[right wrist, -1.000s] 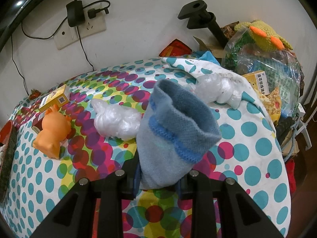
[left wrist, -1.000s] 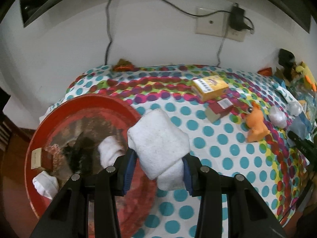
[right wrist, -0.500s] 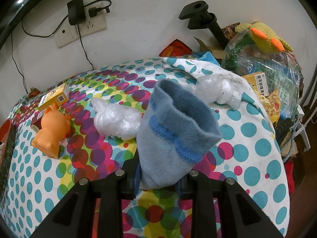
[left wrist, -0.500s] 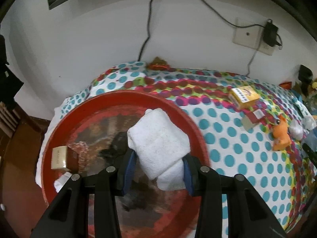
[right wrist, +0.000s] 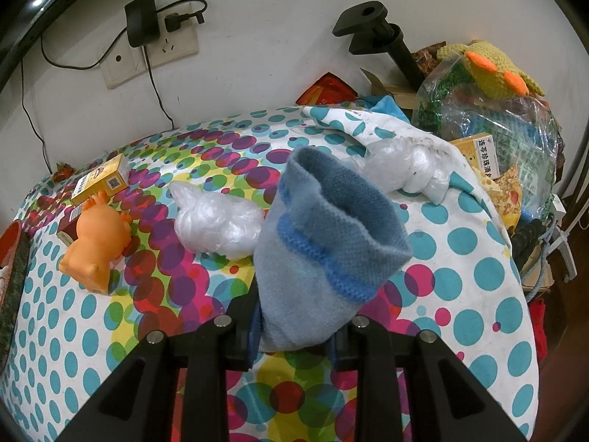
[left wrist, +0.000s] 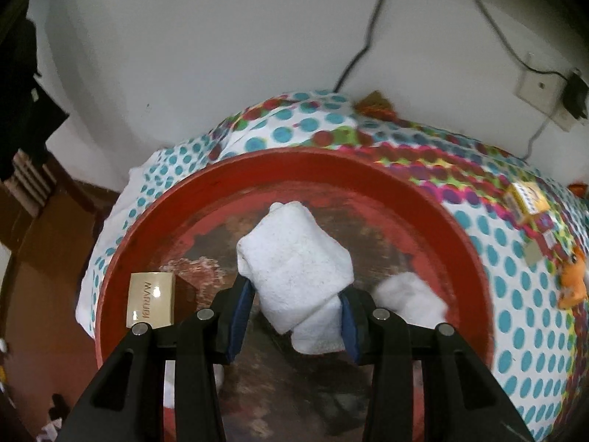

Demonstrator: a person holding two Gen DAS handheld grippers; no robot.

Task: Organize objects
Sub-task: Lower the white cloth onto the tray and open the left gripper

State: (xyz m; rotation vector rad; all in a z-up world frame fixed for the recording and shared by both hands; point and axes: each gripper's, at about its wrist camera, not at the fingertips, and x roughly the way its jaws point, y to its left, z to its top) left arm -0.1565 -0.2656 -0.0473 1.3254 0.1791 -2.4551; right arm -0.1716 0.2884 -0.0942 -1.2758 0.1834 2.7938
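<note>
Both jaws clamped — left gripper [left wrist: 294, 316] holds white towel [left wrist: 294, 269] over red tray [left wrist: 154, 217] | right gripper [right wrist: 294, 335] holds blue sock [right wrist: 324, 254] above desk [right wrist: 478, 276]

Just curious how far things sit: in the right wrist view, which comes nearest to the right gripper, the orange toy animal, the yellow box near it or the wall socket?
1. Orange toy animal, left, on the dotted cloth.
2. Yellow box, just behind it.
3. Wall socket, up on the wall.

The red tray [left wrist: 154, 221] near rim is hidden behind the left claw [left wrist: 294, 316].
</note>
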